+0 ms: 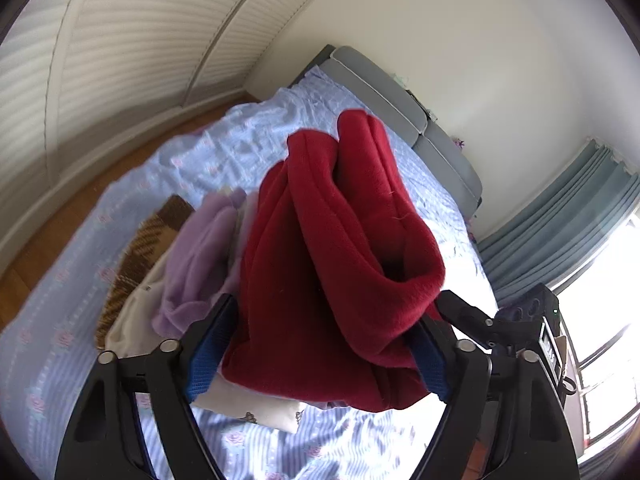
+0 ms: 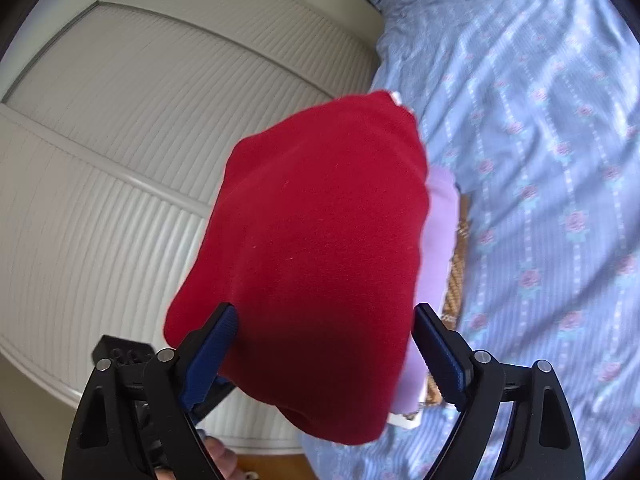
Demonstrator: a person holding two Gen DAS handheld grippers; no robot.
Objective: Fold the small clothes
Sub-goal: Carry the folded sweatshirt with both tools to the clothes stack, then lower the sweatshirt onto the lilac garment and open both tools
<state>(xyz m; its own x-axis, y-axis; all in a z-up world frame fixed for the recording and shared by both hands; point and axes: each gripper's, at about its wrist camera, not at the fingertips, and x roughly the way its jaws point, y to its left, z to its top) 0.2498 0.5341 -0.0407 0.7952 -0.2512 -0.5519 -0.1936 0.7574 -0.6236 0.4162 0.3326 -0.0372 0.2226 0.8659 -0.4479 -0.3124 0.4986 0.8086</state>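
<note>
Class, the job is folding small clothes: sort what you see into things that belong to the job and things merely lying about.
Belong to the job:
red garment
lilac garment
cream garment
brown patterned garment
left tool
right tool

Lying about:
blue floral bedsheet
grey headboard
blue curtain

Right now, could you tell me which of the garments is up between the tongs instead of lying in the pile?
The red fleece garment; the lilac, cream and brown checked pieces lie piled on the bed.
</note>
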